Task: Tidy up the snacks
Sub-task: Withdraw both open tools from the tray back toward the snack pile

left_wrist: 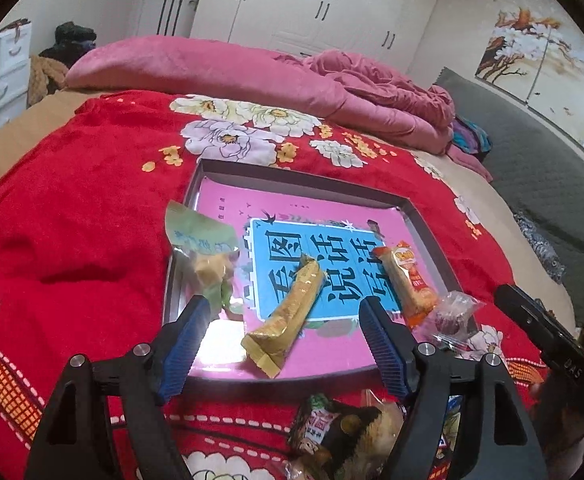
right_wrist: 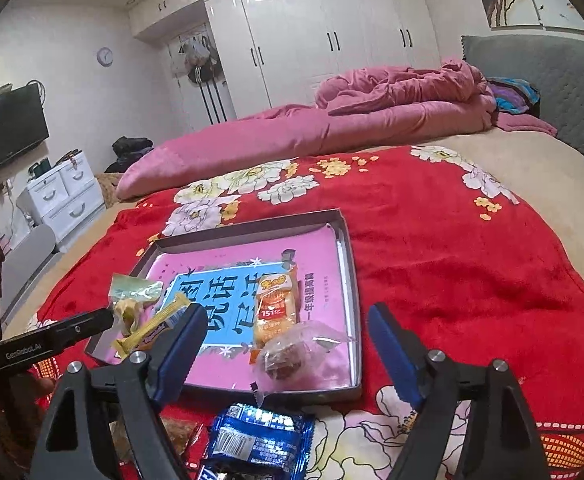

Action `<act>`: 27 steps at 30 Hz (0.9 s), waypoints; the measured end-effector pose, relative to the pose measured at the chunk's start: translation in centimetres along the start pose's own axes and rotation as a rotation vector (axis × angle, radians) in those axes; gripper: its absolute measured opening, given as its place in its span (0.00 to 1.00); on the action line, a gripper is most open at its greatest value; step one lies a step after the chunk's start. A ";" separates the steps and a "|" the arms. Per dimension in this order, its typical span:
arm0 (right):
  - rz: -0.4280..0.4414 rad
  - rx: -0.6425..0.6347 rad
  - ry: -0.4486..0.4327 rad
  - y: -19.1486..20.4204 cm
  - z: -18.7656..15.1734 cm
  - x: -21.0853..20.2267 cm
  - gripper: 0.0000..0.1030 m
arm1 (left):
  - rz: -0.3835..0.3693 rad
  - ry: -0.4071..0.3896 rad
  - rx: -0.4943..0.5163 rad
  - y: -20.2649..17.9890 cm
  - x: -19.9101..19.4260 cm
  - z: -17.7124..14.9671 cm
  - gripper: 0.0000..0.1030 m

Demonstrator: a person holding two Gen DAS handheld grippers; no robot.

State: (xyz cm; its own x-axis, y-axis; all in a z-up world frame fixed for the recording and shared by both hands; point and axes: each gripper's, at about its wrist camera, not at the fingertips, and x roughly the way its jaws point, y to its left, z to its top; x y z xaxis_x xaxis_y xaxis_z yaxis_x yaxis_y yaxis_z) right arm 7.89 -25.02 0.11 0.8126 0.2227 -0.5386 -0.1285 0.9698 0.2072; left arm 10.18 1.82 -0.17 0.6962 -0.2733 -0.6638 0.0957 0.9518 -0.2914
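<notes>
A shallow grey tray (left_wrist: 423, 220) with a pink and blue printed bottom lies on the red bed cover; it also shows in the right wrist view (right_wrist: 347, 240). In it lie a green-wrapped snack (left_wrist: 204, 248), a yellow bar (left_wrist: 288, 316), an orange packet (left_wrist: 407, 280) and a clear-wrapped dark cake (left_wrist: 449, 316). My left gripper (left_wrist: 288, 344) is open and empty, just above the tray's near edge, around the yellow bar's end. My right gripper (right_wrist: 288, 344) is open and empty above the tray's near right corner, by the dark cake (right_wrist: 282, 360).
Loose snacks lie on the cover in front of the tray: a dark packet (left_wrist: 331, 428) and a blue packet (right_wrist: 258, 436). A pink quilt (left_wrist: 252, 76) lies across the bed behind. A grey headboard (right_wrist: 551, 92) stands at right, white drawers (right_wrist: 64, 196) at left.
</notes>
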 end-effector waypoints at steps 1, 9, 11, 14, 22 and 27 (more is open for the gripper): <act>0.002 -0.006 -0.002 0.2 0.0 -0.1 0.80 | 0.001 0.000 0.003 0.0 -0.2 -0.1 0.76; 0.019 -0.011 0.006 0.7 -0.3 -0.7 0.80 | 0.013 0.002 -0.017 0.4 -1.1 -0.6 0.76; 0.022 -0.014 0.003 0.8 -0.4 -1.0 0.80 | 0.015 0.003 -0.023 0.5 -1.3 -0.8 0.76; 0.019 -0.018 -0.005 1.0 -0.6 -1.5 0.80 | 0.023 0.006 -0.024 0.4 -1.5 -1.1 0.76; 0.015 -0.021 -0.005 1.1 -0.9 -2.5 0.81 | 0.033 0.020 -0.034 0.6 -2.1 -1.8 0.76; 0.013 -0.014 0.001 1.0 -1.1 -2.9 0.81 | 0.041 0.024 -0.035 0.6 -2.6 -2.2 0.76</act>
State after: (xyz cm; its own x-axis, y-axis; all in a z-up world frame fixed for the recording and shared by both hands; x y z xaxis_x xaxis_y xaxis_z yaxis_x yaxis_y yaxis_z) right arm 4.80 -24.57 0.95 0.8103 0.2352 -0.5368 -0.1466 0.9682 0.2029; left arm 6.85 2.80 -0.16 0.6814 -0.2380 -0.6921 0.0423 0.9569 -0.2874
